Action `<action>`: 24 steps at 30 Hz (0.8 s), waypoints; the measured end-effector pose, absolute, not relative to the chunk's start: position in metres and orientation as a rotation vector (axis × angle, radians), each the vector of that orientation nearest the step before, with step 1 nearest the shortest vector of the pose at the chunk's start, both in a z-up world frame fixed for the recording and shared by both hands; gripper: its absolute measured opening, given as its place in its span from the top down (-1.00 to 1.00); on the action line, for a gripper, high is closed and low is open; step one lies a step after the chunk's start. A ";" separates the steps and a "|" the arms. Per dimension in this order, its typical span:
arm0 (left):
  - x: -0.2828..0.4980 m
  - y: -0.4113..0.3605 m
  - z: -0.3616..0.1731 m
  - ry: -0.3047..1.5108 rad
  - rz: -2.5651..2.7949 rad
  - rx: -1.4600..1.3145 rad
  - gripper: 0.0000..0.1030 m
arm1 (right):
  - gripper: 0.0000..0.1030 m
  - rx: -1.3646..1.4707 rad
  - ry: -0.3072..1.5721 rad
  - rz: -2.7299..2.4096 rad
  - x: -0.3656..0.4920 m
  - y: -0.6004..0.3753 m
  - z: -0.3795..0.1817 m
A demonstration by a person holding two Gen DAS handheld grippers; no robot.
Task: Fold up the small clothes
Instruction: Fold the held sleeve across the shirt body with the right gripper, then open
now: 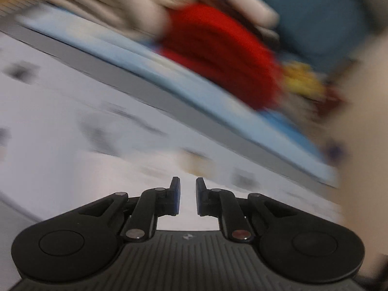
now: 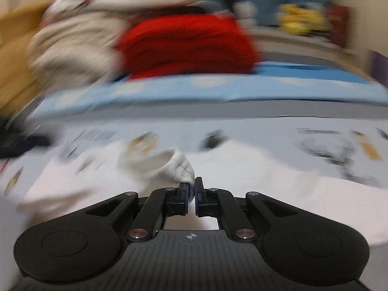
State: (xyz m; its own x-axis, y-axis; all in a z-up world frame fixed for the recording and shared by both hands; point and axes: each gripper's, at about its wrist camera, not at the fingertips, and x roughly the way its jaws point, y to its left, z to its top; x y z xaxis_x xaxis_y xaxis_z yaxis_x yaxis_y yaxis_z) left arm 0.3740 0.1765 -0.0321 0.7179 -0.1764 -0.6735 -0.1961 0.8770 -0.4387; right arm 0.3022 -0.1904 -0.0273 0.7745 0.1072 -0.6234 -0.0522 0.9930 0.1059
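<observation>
Two grippers over a white printed sheet (image 2: 254,131), both views badly smeared w/ motion blur.

Right gripper (image 2: 192,189): jaws drawn nearly together, pinching a bunched bit of white garment (image 2: 169,165). That cloth is fuzzy, humped up just ahead of the tips, and trails off to the left across the sheet; can't tell what kind of garment it is.

Left gripper (image 1: 188,189): jaws narrow but w/ a clear gap, nothing between them, only the white sheet showing through. A pale blurred mass fills the right edge of that view; can't tell what it is.

Beyond the sheet runs a light blue cloth (image 2: 218,89) along the far edge. On it sits a red folded pile (image 2: 189,46), w/ a beige pile (image 2: 72,46) touching it on the left. Farther back, to the right, a yellow thing (image 2: 300,20), too blurred to name, and a dark teal backdrop (image 1: 315,12) behind.
</observation>
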 end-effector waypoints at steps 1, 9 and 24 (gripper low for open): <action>0.373 0.186 -0.037 0.803 0.098 -0.484 0.76 | 0.93 0.117 0.654 0.011 0.303 -0.207 -0.024; 0.370 0.196 -0.073 0.968 0.150 -0.469 0.13 | 0.93 0.349 0.778 -0.209 0.316 -0.293 -0.054; 0.407 0.163 -0.082 0.972 0.067 -0.432 0.01 | 0.68 0.701 0.977 -0.385 0.314 -0.351 -0.101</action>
State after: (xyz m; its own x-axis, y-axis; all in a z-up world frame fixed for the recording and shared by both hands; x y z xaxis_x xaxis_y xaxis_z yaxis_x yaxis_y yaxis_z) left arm 0.4071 0.1628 -0.0822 0.5690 -0.1356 -0.8111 -0.2456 0.9133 -0.3250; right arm 0.3138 -0.3513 -0.1009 0.5181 0.0082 -0.8553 0.5900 0.7206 0.3643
